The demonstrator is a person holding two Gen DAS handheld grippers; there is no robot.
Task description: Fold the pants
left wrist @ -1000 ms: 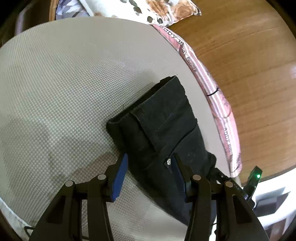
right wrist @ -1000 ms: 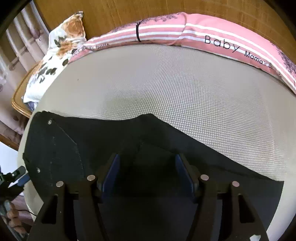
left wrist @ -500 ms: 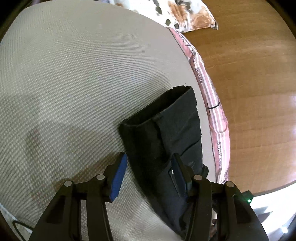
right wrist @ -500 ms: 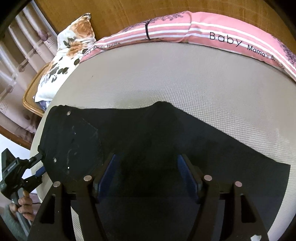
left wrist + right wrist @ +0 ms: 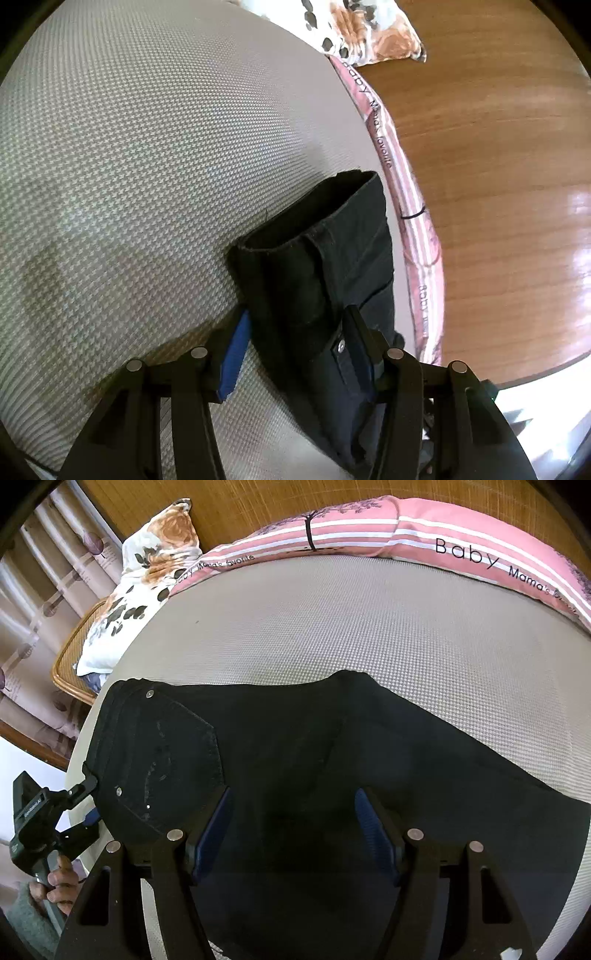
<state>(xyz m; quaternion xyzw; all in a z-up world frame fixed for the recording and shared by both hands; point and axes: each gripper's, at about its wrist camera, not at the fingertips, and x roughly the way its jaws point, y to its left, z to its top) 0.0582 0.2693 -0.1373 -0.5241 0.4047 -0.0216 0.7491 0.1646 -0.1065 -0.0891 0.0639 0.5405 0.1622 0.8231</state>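
Lying between the half-open left tool [image 5: 295, 347], black pants [image 5: 314, 746] under the gaping, empty right tool [image 5: 293, 830].

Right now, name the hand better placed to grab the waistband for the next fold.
Left, probably. The left gripper already straddles the waist end of the black pants, jaws open around the fabric. The right gripper hovers open over the middle.

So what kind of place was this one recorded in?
Most likely a bedroom: black pants lie on a bed's woven grey mattress cover, with a pink striped "Baby" bolster and a floral pillow against a wooden headboard.
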